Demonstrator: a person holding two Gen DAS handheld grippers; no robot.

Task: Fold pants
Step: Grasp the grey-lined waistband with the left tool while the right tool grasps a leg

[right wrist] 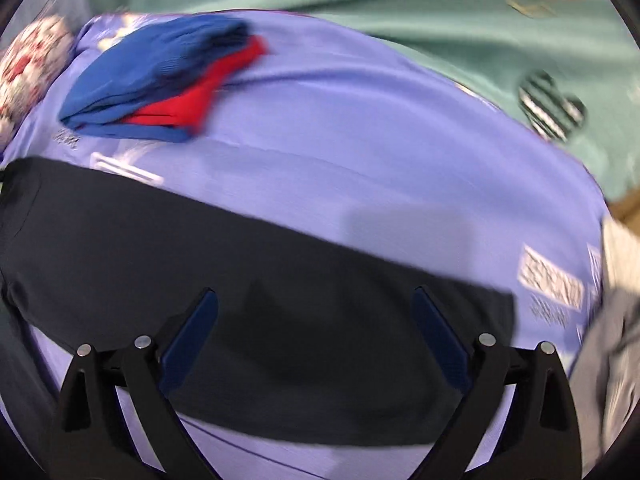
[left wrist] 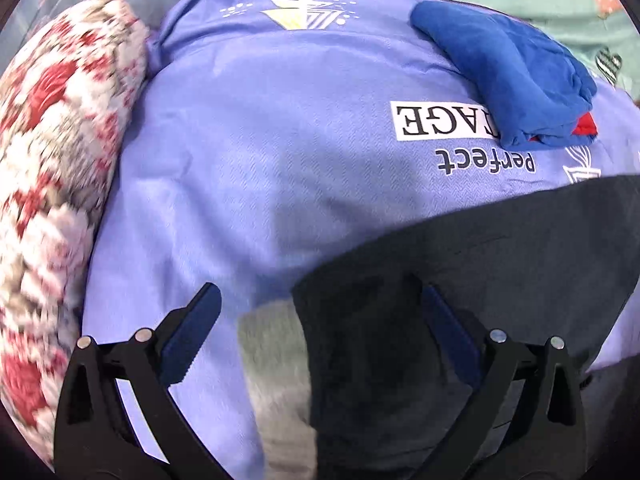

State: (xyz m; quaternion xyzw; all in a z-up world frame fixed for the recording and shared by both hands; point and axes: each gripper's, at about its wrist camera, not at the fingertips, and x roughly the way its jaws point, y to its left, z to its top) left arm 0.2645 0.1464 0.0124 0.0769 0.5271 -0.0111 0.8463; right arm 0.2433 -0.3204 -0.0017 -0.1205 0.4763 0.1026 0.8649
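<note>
Left wrist view showed floral pillow (left wrist: pixel 52 184) beside purple sheet (left wrist: pixel 248 168); right view blurred it. Dark pants (right wrist: pixel 224 264) lay flat on sheet, nearer than folded blue-red garment (right wrist: pixel 160 88). Left gripper (left wrist: pixel 320 332) spread over pants edge; right gripper (right wrist: pixel 316 328) spread above pants. Pants ends cut off by frame.

lavender printed cover (left wrist: pixel 260 152), spread across the middle | red-and-white floral pillow (left wrist: pixel 52 160), touching the cover's left edge | folded blue-and-red garment (left wrist: pixel 508 76), lying on the cover, far right | teal patterned sheet (right wrist: pixel 400 12), beyond the cover's far edge
</note>
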